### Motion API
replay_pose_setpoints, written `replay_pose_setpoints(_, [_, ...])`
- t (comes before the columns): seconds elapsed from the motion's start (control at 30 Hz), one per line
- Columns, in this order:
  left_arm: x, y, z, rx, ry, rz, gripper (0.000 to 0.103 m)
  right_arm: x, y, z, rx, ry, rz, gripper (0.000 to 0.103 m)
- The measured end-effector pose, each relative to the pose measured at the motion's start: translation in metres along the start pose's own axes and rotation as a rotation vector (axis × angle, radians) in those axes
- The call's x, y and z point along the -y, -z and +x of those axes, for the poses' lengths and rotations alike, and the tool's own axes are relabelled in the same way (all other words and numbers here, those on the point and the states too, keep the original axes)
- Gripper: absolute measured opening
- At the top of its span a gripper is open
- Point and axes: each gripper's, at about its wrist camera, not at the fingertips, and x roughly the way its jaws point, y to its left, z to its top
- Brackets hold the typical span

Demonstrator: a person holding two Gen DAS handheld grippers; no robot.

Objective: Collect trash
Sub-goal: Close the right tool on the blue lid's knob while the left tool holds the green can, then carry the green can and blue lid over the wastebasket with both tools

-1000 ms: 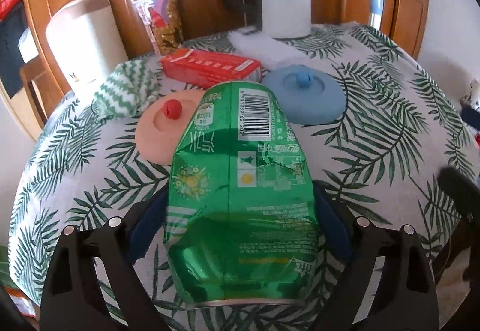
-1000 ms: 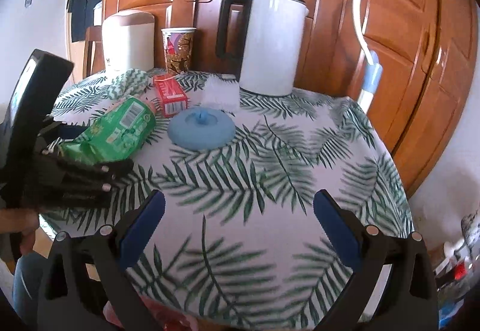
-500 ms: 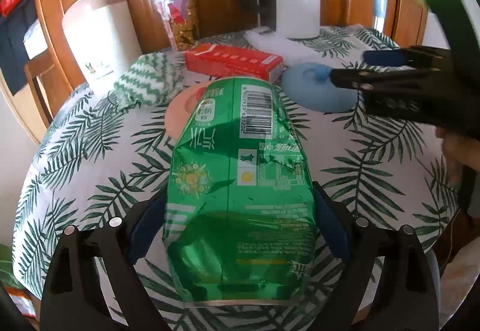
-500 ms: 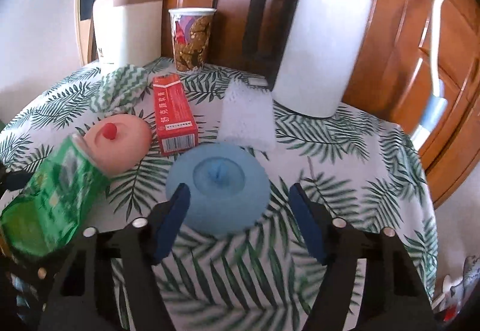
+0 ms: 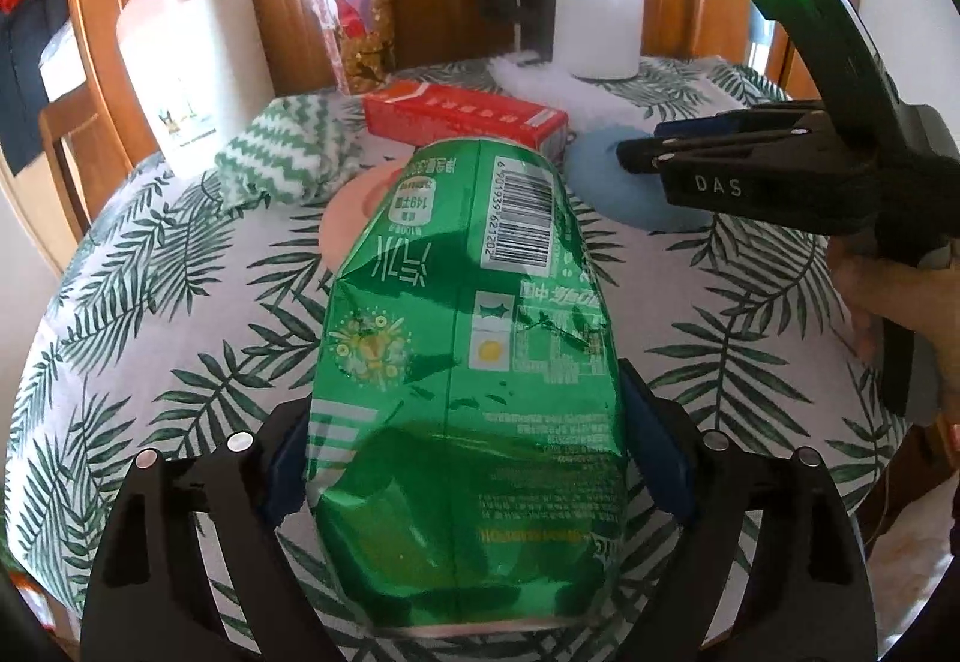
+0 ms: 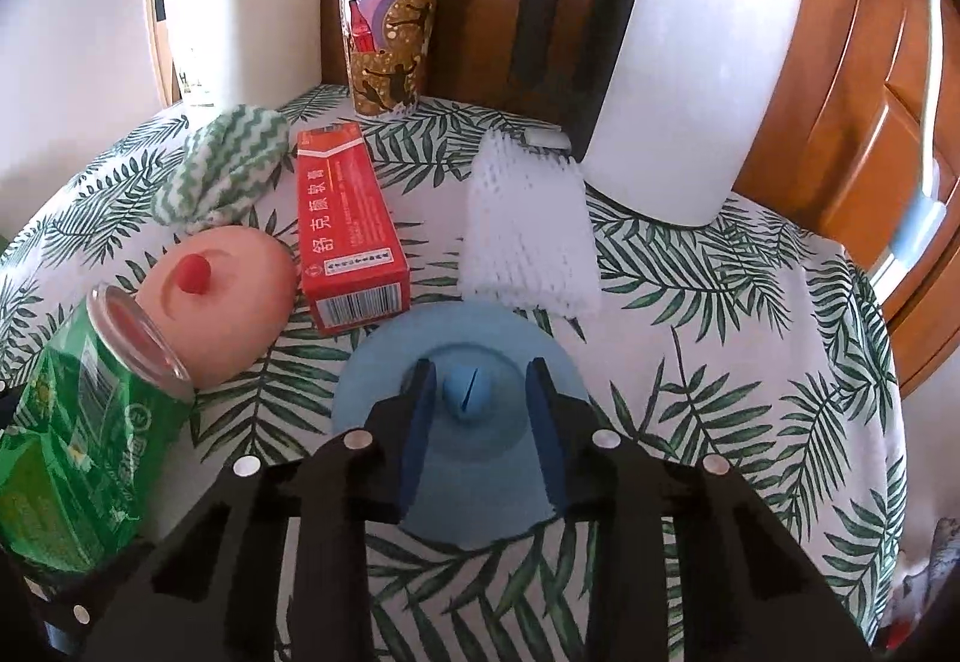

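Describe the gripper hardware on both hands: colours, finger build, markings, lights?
Both match: matte black angular bodies, two fingers each with dark blue pads and round silver fasteners on the finger arms. Left gripper shows this from its own camera. Right gripper likewise; seen side-on from the left wrist view it carries white "DAS" lettering, plus a black slanted upright with a lit green LED. No cables or sleeve visible.

White electric kettle with black handle (image 6: 690,62) at table back; cream lidded bin (image 6: 240,14) beside leaf-print tablecloth (image 6: 720,362); wooden cupboard doors (image 6: 870,62) behind.
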Motion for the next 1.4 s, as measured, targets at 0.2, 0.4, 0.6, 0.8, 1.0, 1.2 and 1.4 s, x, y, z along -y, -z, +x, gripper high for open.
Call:
replay_pose_setpoints(0.2, [0.002,0.001,0.0,0.006,0.011,-0.002,0.082,-0.006,-0.001,0.002,-0.009,0.046,-0.035,0.031])
replay_pose_setpoints(0.4, [0.002,0.002,-0.001,0.014,0.021,-0.007,0.082,-0.011,-0.001,-0.001,0.004,0.052,-0.074,0.021])
replay_pose_setpoints(0.6, [0.0,0.002,-0.008,0.034,0.026,-0.008,0.082,-0.002,0.006,-0.014,0.038,0.012,-0.045,0.018])
replay_pose_setpoints(0.8, [0.001,0.005,-0.018,0.044,0.039,-0.002,0.082,0.004,0.022,-0.04,0.067,-0.02,-0.023,0.018])
replay_pose_setpoints(1.0, [0.009,0.016,-0.038,0.051,0.052,0.017,0.082,-0.003,0.049,-0.085,0.114,-0.042,-0.022,0.018])
replay_pose_setpoints(1.2, [0.015,0.037,-0.061,0.054,0.056,0.03,0.082,-0.016,0.081,-0.123,0.14,-0.058,-0.027,0.018])
replay_pose_setpoints(1.4, [0.02,0.067,-0.085,0.05,0.067,0.039,0.082,-0.033,0.115,-0.158,0.159,-0.083,-0.018,0.018])
